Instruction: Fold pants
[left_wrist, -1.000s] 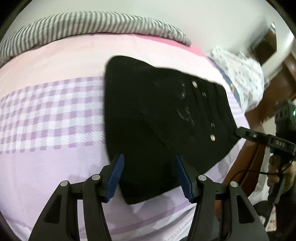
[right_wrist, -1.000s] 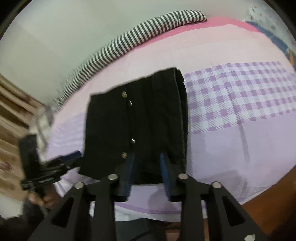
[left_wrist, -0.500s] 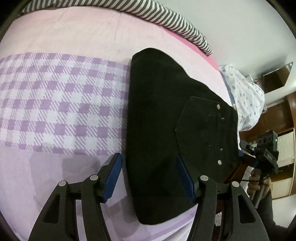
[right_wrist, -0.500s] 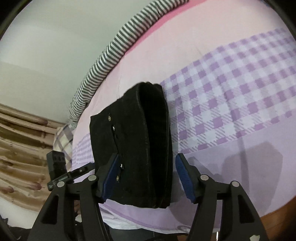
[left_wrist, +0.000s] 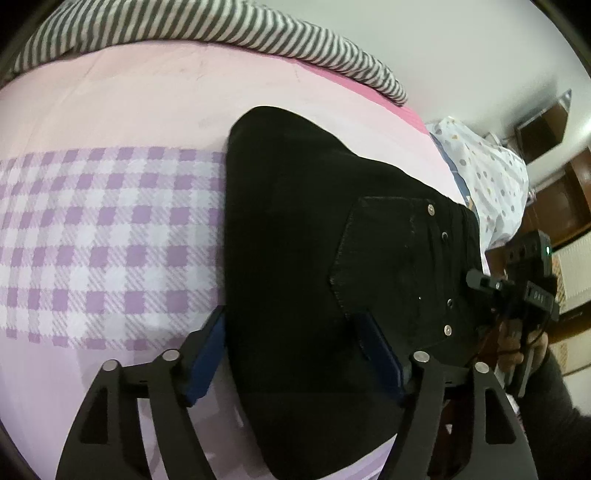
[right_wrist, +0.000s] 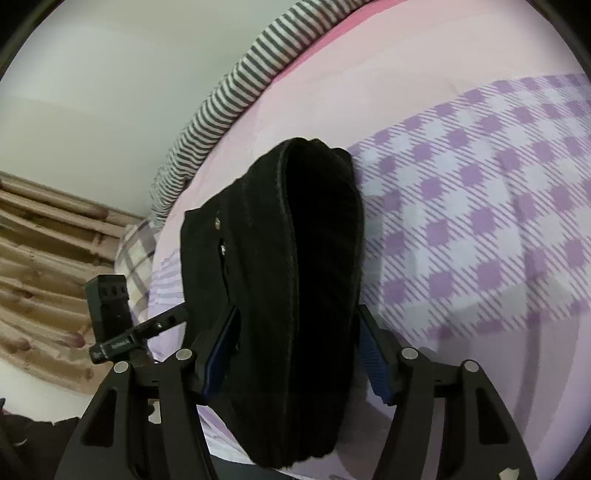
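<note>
The black pants (left_wrist: 314, 258) lie folded into a thick stack on the pink and purple checked bed sheet (left_wrist: 103, 236); a back pocket with rivets faces up. My left gripper (left_wrist: 295, 350) is open, its blue pads on either side of the stack's near end. In the right wrist view the pants (right_wrist: 295, 277) show their layered side edge. My right gripper (right_wrist: 295, 354) is open too, its pads on either side of that end. Each gripper also shows in the other's view, the right one (left_wrist: 524, 288) at the right edge and the left one (right_wrist: 122, 332) at the left.
A grey striped pillow (left_wrist: 221, 33) lies along the far edge of the bed. A white dotted cloth (left_wrist: 487, 177) lies beyond the pants. Wooden furniture (left_wrist: 565, 199) stands beside the bed. A curtain (right_wrist: 48, 258) hangs at the left.
My right gripper has opened from near shut and let go of the pants. Both grippers have moved in closer around the folded stack, which now lies flat on the sheet.
</note>
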